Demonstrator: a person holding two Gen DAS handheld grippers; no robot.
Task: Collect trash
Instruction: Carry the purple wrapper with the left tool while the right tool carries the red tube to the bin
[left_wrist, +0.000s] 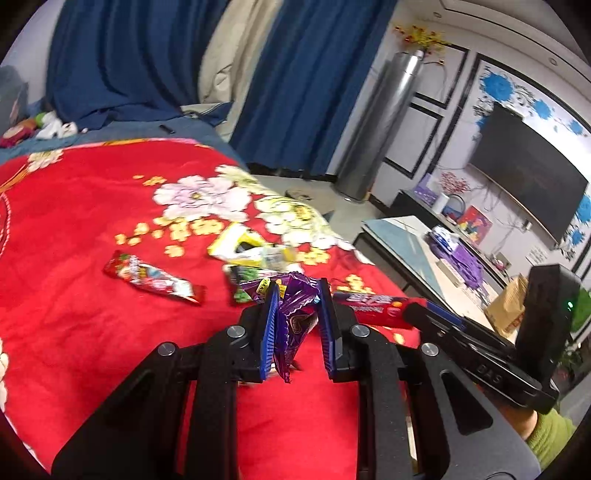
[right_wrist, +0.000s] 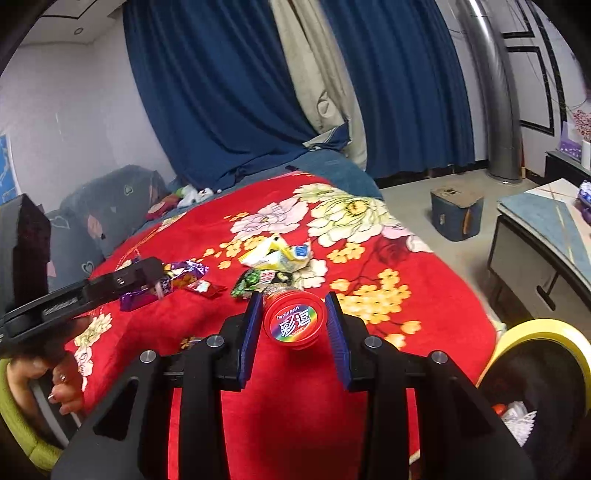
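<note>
Purple foil wrapper (left_wrist: 295, 314) sits crumpled between the blue pads of the left hand-held gripper (left_wrist: 297, 325), nearly closed and pinching it above the red floral blanket (left_wrist: 92, 221) on the bed. Right hand-held gripper (right_wrist: 295, 328), partly open, clamps one red candy tube (right_wrist: 294, 324) by its sides, cap toward the camera. On the blanket lie three more wrappers: one red (left_wrist: 155, 282), one yellow (left_wrist: 251, 251), one green (left_wrist: 243, 280).

Open red blanket (right_wrist: 295, 424) is being left free in the near foreground. Farther in, passage is being blocked by a yellow wrapper (right_wrist: 275, 254), green wrapper (right_wrist: 255, 280) and red wrapper (left_wrist: 153, 282). At right, a bin (right_wrist: 535, 369) is being crowded against the bed edge.
</note>
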